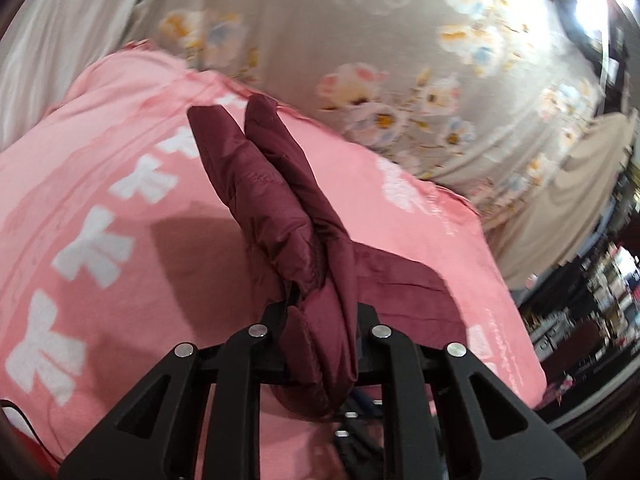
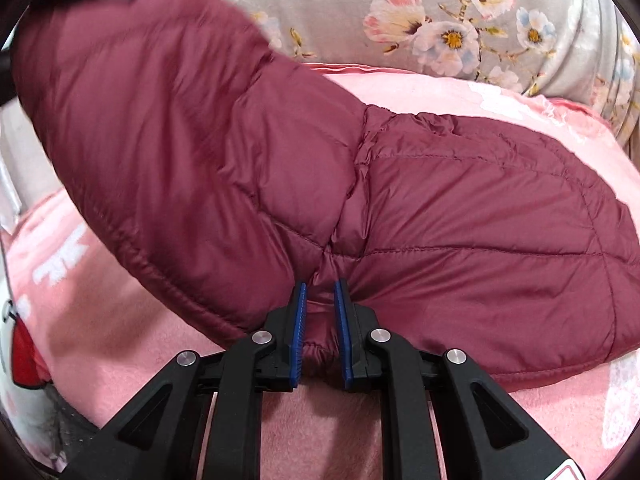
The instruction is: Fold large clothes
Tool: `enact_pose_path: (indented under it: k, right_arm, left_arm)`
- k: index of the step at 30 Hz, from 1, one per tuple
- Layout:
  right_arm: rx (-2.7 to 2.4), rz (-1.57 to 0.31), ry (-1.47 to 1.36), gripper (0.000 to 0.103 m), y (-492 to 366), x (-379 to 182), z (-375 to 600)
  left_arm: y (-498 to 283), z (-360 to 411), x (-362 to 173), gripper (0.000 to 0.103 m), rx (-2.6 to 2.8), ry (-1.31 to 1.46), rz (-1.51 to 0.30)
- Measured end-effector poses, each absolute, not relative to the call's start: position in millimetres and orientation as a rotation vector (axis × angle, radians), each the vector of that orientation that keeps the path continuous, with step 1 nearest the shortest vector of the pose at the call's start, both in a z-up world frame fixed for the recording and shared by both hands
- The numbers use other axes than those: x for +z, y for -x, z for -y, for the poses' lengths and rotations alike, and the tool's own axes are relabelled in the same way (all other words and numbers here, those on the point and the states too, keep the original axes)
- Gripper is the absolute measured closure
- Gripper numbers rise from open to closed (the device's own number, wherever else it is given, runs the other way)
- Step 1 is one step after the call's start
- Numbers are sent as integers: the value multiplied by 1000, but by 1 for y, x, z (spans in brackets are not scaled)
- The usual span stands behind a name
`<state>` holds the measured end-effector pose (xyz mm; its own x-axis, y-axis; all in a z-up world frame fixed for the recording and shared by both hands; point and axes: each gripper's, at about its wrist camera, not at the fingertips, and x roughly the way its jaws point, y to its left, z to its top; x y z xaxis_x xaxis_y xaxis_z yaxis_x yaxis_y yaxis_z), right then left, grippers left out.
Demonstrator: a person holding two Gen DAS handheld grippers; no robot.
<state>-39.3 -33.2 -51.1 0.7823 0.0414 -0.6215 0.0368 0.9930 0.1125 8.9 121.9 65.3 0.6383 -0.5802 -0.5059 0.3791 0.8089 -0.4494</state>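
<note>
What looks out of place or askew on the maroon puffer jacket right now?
Nothing damaged. The maroon quilted puffer jacket lies half-folded on the pink bow-print blanket, one part lifted and blurred. Both grippers, left and right, pinch bunched fabric, as expected mid-fold.

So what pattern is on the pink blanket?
White bows on the pink blanket, best in the left wrist view.

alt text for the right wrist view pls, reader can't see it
The right gripper, its blue pads pinching a gathered fold, grips the near edge of a maroon quilted puffer jacket. The jacket lies on a pink blanket, with its left part lifted and blurred. Grey floral bedding lies behind.
</note>
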Motion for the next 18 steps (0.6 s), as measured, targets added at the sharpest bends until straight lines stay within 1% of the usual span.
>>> enact_pose_path:
  k: [5, 8, 10, 16, 18]
  right_arm:
    - [58, -677, -222, 90, 38, -51, 45]
    - [86, -665, -293, 94, 47, -46, 59]
    - [95, -621, -366, 94, 67, -37, 79]
    - [-122, -531, -412, 93, 136, -11, 150]
    - [-215, -522, -414, 91, 152, -7, 173]
  left_arm:
    - [3, -58, 85, 88, -702, 230, -673]
    - [7, -18, 84, 88, -750, 181, -687]
    - [7, 6, 81, 88, -773, 151, -701]
    - [11, 61, 67, 88, -810, 59, -752]
    - [14, 82, 58, 88, -817, 19, -772]
